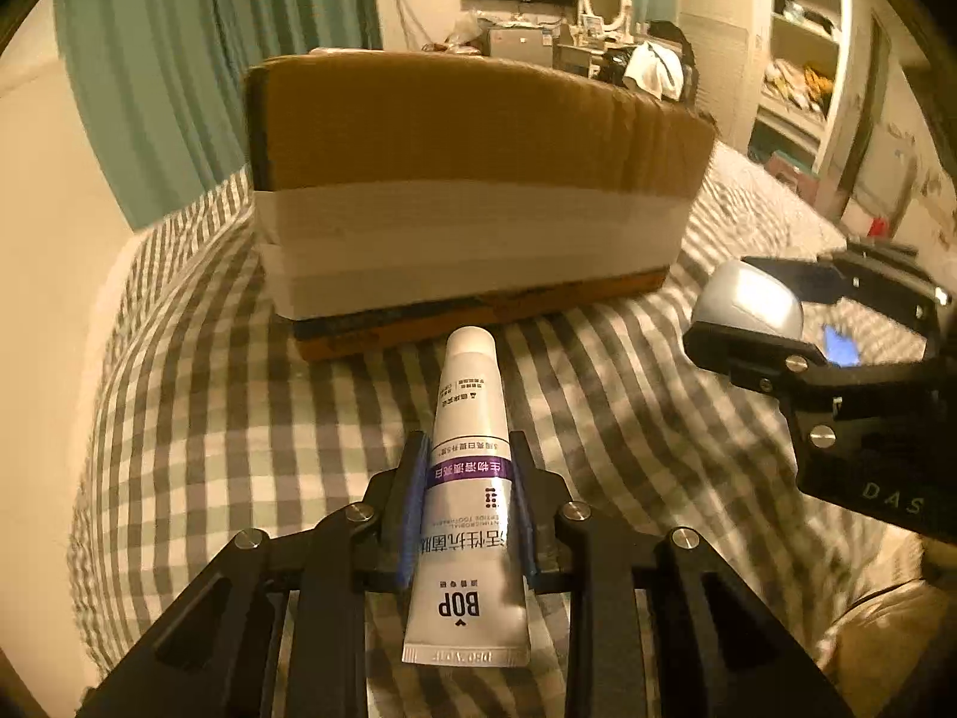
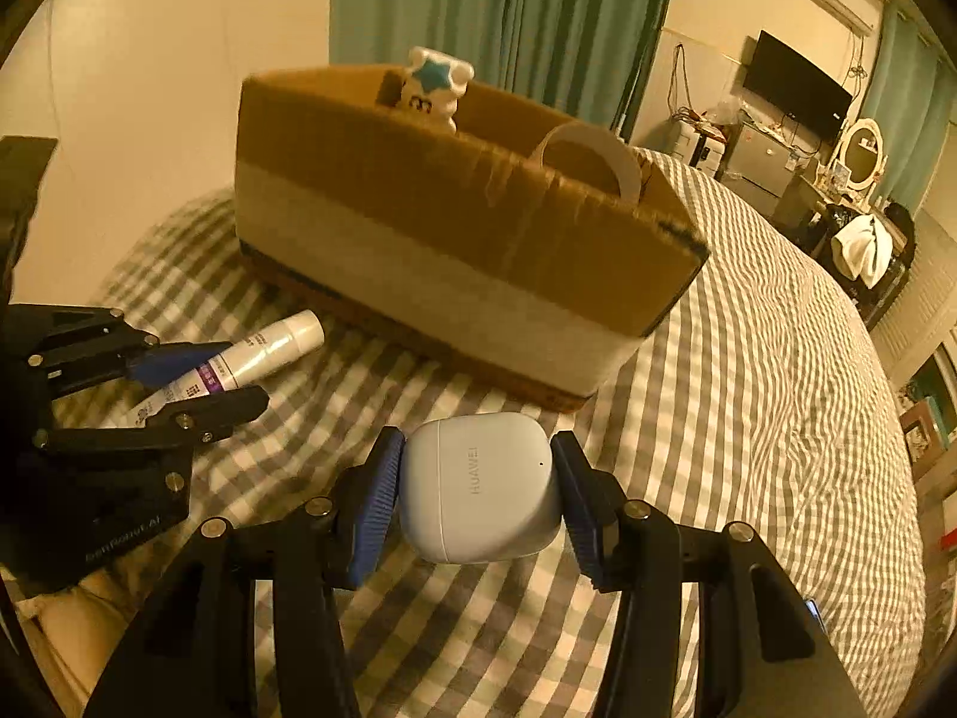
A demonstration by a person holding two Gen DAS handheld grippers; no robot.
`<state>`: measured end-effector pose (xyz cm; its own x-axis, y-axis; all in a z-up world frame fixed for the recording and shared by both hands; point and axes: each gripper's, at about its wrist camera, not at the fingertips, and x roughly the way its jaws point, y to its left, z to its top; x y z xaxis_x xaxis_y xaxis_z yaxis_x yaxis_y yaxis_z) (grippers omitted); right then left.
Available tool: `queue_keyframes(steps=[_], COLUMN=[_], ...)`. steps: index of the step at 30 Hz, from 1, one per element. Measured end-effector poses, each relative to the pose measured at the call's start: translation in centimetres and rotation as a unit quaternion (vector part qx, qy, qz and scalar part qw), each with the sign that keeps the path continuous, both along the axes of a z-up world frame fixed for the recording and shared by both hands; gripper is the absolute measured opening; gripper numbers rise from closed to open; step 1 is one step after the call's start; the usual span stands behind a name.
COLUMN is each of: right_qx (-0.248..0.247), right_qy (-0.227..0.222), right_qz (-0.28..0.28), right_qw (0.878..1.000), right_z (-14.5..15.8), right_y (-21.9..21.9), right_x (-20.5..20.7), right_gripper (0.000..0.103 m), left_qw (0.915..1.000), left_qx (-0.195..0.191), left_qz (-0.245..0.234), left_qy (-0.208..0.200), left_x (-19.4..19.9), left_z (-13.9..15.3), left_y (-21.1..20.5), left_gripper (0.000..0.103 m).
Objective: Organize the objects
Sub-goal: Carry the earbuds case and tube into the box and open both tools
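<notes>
Room: dim bedroom, teal curtains, cluttered dresser at the back, blurred.
Surface: bed (image 2: pixel 747 359) with a grey checked cover.
Box (image 1: pixel 466 191): open cardboard, banded white, on the bed; its inside mostly hidden, only a star-topped toy (image 2: pixel 433 87) and a tape roll (image 2: pixel 589 158) peeking out.
Left gripper (image 1: pixel 466 514): clamped tight on a toothpaste tube (image 1: pixel 469 419), cap toward the box.
Right gripper (image 2: pixel 475 496): closed on a pale earbud case (image 2: pixel 478 484), near the box's front wall.
</notes>
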<state>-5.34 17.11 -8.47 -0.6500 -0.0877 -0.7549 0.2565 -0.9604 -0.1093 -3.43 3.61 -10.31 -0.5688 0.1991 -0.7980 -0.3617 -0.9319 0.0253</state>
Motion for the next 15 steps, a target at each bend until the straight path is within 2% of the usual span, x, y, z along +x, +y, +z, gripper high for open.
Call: queue_keyframes(steps=[2, 4, 8, 10, 15], right_qx=[-0.004, -0.009, -0.022, -0.017, -0.008], right_qy=[0.009, 0.019, 0.043, 0.064, 0.103], right_qz=[0.001, 0.003, 0.005, 0.002, -0.011], right_qw=[1.000, 1.000, 0.999, 0.998, 0.995], right_z=[0.9, 1.7, 4.1, 5.6, 8.9], right_y=[0.1, 0.2, -0.5, -0.3, 0.0], right_x=[-0.1, -0.1, 0.1, 0.2, -0.8], right_gripper=[0.050, 0.050, 0.050, 0.050, 0.050], left_qw=[0.9998, 0.9996, 0.9982, 0.9964, 0.9908], left_qx=[0.017, 0.025, 0.043, 0.053, 0.069], left_qz=[-0.002, -0.008, -0.028, -0.029, -0.029], left_qy=[-0.010, -0.004, 0.030, 0.059, 0.113], left_x=[-0.2, -0.1, 0.1, 0.7, -1.1], left_z=[1.0, 2.4, 6.1, 8.3, 13.5], left_y=[-0.2, -0.3, -0.6, -1.5, -2.6], left_gripper=[0.025, 0.025, 0.025, 0.025, 0.025])
